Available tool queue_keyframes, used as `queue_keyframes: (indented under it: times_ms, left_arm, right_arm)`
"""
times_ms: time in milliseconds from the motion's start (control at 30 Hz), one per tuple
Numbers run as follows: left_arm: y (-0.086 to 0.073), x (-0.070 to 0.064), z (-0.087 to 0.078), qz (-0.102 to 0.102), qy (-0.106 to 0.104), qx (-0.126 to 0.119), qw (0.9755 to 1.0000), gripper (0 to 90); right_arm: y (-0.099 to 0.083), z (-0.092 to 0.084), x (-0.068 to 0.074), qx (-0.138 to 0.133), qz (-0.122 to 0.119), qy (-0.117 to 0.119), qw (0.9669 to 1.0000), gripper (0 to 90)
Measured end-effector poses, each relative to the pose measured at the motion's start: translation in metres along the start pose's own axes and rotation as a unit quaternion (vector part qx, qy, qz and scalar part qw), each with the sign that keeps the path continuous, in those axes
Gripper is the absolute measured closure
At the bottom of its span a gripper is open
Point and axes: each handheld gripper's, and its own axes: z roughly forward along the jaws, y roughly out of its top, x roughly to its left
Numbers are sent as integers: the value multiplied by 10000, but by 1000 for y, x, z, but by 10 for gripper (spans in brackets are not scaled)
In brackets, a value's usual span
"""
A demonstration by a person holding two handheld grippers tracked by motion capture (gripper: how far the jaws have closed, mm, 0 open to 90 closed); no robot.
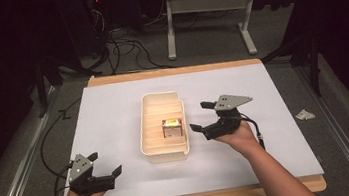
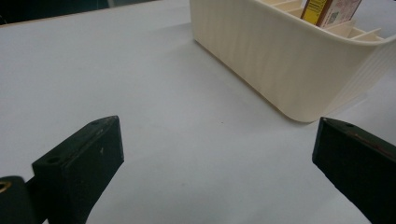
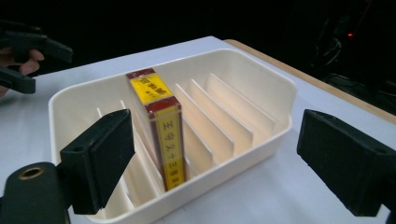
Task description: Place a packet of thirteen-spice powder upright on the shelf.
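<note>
Beside right tongs (image 1: 199,117), slotted tray (image 1: 147,131), box (image 1: 171,128)

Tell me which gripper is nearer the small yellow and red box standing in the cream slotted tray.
Right. The right gripper hangs open just beside the tray, level with the yellow and red box. The left gripper sits open near the table's front left corner, well away.

The white sheet on the desk (image 1: 113,110) lies bare across the left and right of the high view. At its centre the cream slotted tray (image 1: 147,131) blocks the way, a box (image 1: 172,127) upright between its dividers; the upper slots stand free.
</note>
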Motion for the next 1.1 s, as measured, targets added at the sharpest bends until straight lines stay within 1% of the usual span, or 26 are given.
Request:
queue_keyframes:
  times_ms: [33,67,233,267,300,333,367,400,433,467,500,533,600,633,667,733,767,800,833,867,900,933,967,1033,1100]
  left_arm:
    - [0,0,0,-13,-7,3,10000,24]
    - [-1,0,1,21,-5,19,10000,25]
    - [-1,0,1,-12,11,0,10000,24]
    - [-1,0,1,-12,11,0,10000,25]
    - [-1,0,1,-8,13,2,10000,24]
    - [-1,-1,1,-6,11,-8,10000,24]
    - [-1,-1,1,-6,11,-8,10000,25]
    - [-1,-1,1,31,10,2,10000,25]
    - [-1,-2,0,51,8,-4,10000,25]
    - [-1,-2,0,50,5,-2,10000,25]
    - [-1,-3,1,59,5,6,10000,25]
    - [-1,-3,1,71,3,3,10000,25]
    - [0,-3,1,62,13,-22,10000,25]
    - [0,-3,1,54,8,-26,10000,25]
    - [0,-4,2,80,4,-14,10000,25]
    - [0,-4,4,78,8,-4,10000,25]
    - [-1,-4,5,75,10,-8,10000,25]
    - [-1,-4,5,75,10,-8,10000,25]
    - [-1,-4,7,81,8,5,10000,25]
    - [-1,-4,8,68,12,-2,10000,25]
    - [-3,-4,11,97,31,53,9999,25]
    - [-3,-4,11,97,31,53,9999,25]
    - [-3,-4,14,80,39,80,9999,25]
    - [-4,-5,17,81,45,91,9999,25]
    - [-5,-6,19,108,41,121,9999,25]
  right_arm:
    - [0,0,0,0,0,0,10000,110]
    - [-4,-6,-2,-29,66,-143,9999,107]
    - [-14,-25,-7,-18,158,-564,9983,104]
    - [-14,-25,-7,-18,158,-564,9983,104]
    - [-19,-34,-9,-37,250,-729,9970,104]
    - [-21,-39,-10,2,287,-814,9963,104]
    - [-23,-44,-11,-14,306,-920,9953,104]
    - [-27,-50,-12,-59,329,-1004,9944,104]
    - [-27,-50,-12,-59,329,-1004,9944,104]
    - [-29,-56,-13,-57,388,-1106,9931,104]
    - [-36,-69,-14,-66,467,-1261,9909,105]
    - [-36,-69,-14,-66,467,-1261,9909,105]
    - [-42,-82,-15,-42,525,-1449,9880,104]
    - [-49,-96,-15,-69,530,-1634,9851,104]
    - [-53,-103,-14,-70,588,-1740,9830,104]
    - [-61,-118,-12,-81,684,-1850,9803,104]
    - [-65,-125,-11,-110,669,-1904,9794,104]
    - [-65,-125,-11,-110,669,-1904,9794,104]
    - [-70,-138,-7,-125,680,-2074,9758,104]
    - [-70,-138,-7,-125,680,-2074,9758,104]
    - [-77,-150,-2,-209,698,-2261,9714,104]
    - [-77,-150,-2,-209,698,-2261,9714,104]
    - [-89,-155,2,-275,746,-2425,9669,107]
    - [-99,-152,3,-45,712,-2369,9689,107]
    - [-104,-148,1,61,739,-2286,9707,108]
